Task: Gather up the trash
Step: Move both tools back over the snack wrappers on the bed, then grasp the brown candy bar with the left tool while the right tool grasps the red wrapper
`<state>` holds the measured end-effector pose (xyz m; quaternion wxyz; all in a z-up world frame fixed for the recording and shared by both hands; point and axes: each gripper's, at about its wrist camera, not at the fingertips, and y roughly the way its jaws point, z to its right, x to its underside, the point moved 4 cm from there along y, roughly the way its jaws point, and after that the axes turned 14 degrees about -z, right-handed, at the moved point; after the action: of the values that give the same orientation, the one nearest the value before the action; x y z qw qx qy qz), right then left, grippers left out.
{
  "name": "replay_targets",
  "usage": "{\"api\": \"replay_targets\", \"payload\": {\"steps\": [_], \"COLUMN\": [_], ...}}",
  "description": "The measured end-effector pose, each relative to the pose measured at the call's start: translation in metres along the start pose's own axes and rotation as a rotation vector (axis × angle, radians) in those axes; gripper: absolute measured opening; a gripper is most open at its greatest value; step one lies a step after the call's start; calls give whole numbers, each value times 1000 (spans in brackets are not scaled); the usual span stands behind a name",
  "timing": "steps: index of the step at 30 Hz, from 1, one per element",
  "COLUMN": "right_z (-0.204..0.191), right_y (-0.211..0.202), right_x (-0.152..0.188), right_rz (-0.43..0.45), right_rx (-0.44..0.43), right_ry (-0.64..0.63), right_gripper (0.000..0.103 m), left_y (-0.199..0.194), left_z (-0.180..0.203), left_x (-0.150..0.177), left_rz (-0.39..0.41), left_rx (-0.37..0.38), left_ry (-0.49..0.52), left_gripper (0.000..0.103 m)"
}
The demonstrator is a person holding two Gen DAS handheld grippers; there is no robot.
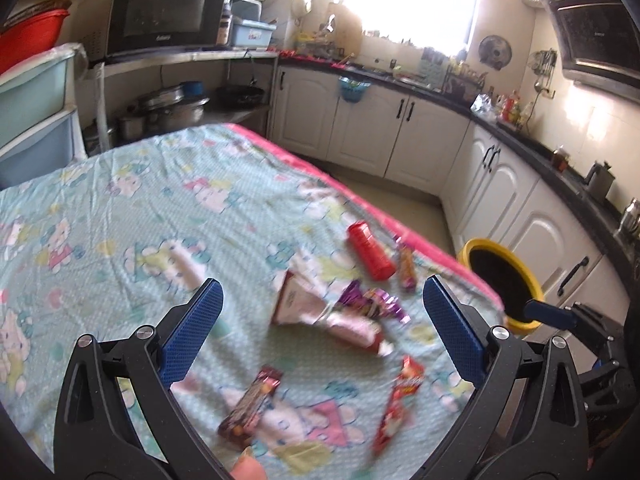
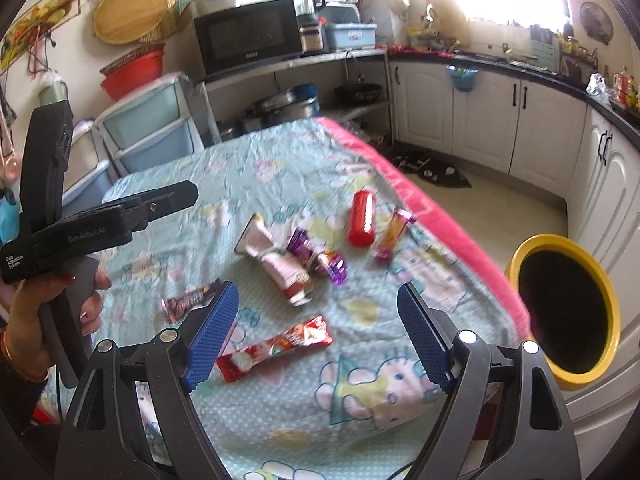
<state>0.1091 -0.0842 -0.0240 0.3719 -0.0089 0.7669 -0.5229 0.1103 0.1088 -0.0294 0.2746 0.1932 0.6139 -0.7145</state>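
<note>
From the left wrist, the left hand-held gripper (image 1: 322, 330) stands wide with nothing between its blue pads, above a counter (image 1: 120, 208) covered in a cartoon-print cloth. The trash lies there in a loose cluster: a red tube (image 1: 370, 251), a pink carton (image 1: 296, 300), purple wrappers (image 1: 370, 302), and a red wrapper (image 1: 398, 404). A yellow bin (image 1: 505, 280) stands on the floor beside the counter's pink edge.

From the right wrist, the right hand-held gripper (image 2: 318, 338) is likewise wide and empty, just above a red wrapper (image 2: 276, 348). The bin (image 2: 566, 310) is at right; a person's hand (image 2: 52, 304) grips the left hand-held gripper's handle.
</note>
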Motion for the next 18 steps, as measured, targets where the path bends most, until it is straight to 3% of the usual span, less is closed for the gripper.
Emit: {"api": "replay_targets", "payload": {"steps": [10,18], "right_z": [-15,-21], "right_y": [58,94], "right_x": [21,30], "right_rz": [-156,-260], "right_rx": [9,-15], "right_ry": [33,95], "right_gripper": [79,66], "left_y": [21,42], "left_z": [-30,-45], "left_x": [29,59], "left_rz": [-70,-168], "left_rx": [-55,-26], "left_ry": [23,29], "left_gripper": [92,79]}}
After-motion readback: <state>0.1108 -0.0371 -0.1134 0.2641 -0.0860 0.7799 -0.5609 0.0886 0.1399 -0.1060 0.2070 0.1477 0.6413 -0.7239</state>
